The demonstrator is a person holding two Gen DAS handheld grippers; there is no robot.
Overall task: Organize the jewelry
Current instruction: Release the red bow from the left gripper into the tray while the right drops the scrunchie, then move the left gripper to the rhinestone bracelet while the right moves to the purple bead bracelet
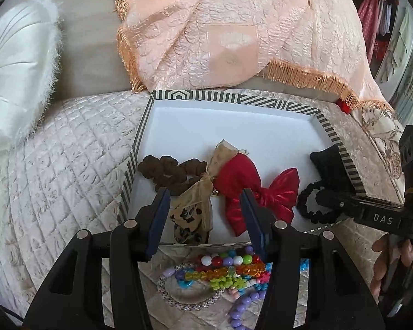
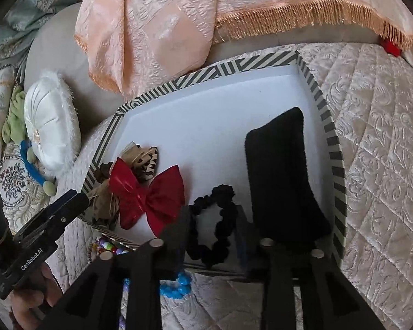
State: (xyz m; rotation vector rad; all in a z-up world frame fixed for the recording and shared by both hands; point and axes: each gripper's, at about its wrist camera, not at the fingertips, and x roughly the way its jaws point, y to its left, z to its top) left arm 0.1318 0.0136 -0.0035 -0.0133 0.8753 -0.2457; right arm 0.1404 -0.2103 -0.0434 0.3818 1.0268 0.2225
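The beaded bracelets (image 1: 223, 272) lie heaped on the quilted bed (image 1: 63, 165) just before the striped tray (image 1: 140, 134): light, slippery, best pinched across one strand. The left gripper (image 1: 205, 214) hovers spread above; the right gripper (image 2: 213, 220) also stands apart, empty.

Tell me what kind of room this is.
Probably a bedroom or a sitting room at home. The striped tray lies on a quilted cover, with a fringed peach throw and a white round cushion behind it. Clothes hang at the far right.
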